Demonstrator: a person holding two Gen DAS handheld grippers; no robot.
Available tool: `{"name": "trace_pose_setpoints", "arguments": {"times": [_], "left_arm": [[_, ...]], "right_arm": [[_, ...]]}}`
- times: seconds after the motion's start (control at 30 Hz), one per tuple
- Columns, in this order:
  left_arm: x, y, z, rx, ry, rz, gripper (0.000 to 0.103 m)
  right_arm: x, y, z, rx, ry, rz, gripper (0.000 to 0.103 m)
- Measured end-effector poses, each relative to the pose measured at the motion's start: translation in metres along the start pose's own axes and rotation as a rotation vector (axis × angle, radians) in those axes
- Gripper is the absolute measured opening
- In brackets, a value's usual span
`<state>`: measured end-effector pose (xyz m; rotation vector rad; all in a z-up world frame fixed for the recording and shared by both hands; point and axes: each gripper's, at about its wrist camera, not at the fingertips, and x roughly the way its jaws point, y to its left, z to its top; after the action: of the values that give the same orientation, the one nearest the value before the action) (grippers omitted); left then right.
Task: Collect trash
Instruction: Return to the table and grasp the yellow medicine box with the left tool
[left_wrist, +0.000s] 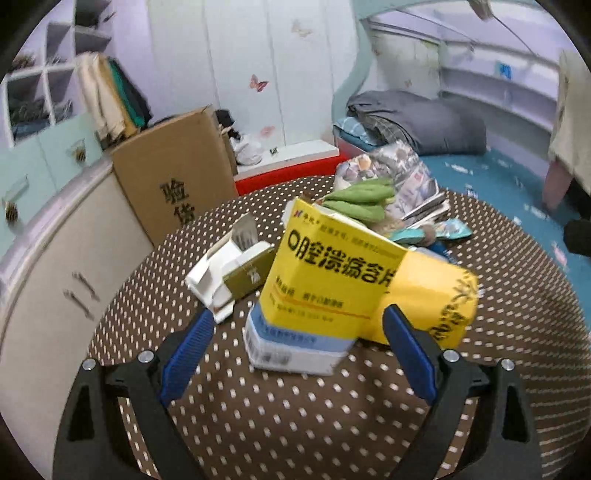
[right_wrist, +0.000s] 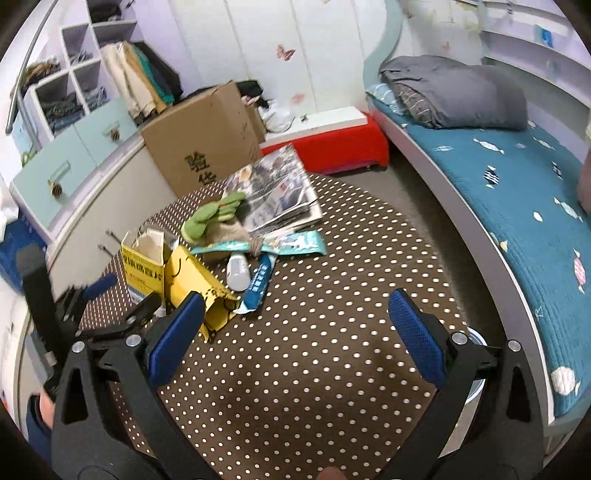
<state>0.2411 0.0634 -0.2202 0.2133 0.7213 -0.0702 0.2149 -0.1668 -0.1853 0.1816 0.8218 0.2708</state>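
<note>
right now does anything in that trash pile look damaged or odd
The yellow cardboard medicine box is crushed and bent in the middle, its top flap torn open, leaning on a white and blue carton. Both sit between the open left gripper.

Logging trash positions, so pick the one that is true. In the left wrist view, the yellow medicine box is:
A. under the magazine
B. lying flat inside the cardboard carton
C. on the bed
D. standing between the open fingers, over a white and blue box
D: the yellow medicine box stands between the open left gripper fingers, over the white and blue box.
</note>
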Motion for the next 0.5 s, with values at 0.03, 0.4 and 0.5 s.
{"name": "trace_pose_setpoints", "arguments": {"times": [0.03, 0.4, 0.5], "left_arm": [[0.003, -0.002, 0.001, 0.023, -0.006, -0.005, 0.091], [0.007, 0.006, 0.002, 0.087, -0.009, -0.133, 0.071], [-0.003, 0.018, -0.006, 0.027, 0.014, -0.139, 0.071]], "right_arm": [[0.004, 0.003, 0.0, -0.018, 0.011, 0.008, 0.097], [0.051, 0.052, 0.009, -0.214, 0.087, 0.077, 0.097], [0.065, 0.071, 0.012, -0.29, 0.106, 0.1, 0.097]]}}
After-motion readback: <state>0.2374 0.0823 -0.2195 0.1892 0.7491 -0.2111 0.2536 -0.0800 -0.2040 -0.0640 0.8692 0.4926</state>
